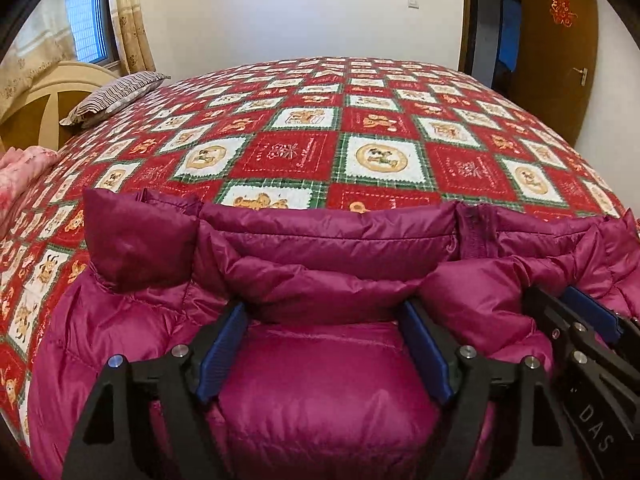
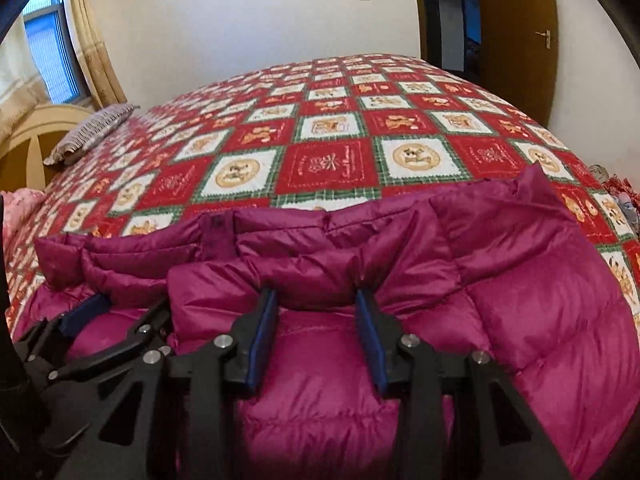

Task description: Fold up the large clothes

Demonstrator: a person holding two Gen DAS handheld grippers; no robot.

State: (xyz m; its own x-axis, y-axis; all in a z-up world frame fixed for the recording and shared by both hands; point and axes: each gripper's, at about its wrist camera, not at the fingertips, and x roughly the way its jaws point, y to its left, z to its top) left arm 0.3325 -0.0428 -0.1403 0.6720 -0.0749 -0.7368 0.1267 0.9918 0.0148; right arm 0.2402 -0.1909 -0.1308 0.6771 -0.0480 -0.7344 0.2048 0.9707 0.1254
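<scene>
A magenta puffer jacket [image 1: 340,248] lies across the near part of the bed, its top part folded over toward me, zipper [image 1: 474,236] showing. My left gripper [image 1: 324,312] stands open on the jacket, its blue pads [image 1: 224,352] wide apart at the edge of the folded layer, not squeezing it. Just to its right is my right gripper [image 1: 560,304]. In the right wrist view the right gripper [image 2: 317,296] has its jaws narrower, pressed on a puckered fold of the jacket [image 2: 520,280]. The left gripper [image 2: 120,310] shows at the lower left there.
The bed carries a red, white and green checked cover [image 1: 300,152]. A striped pillow [image 1: 116,96] lies by the headboard [image 1: 32,112] at the far left, with pink bedding [image 1: 20,172] nearer. A brown door [image 1: 560,60] stands at the far right, a curtained window [image 1: 84,12] at the far left.
</scene>
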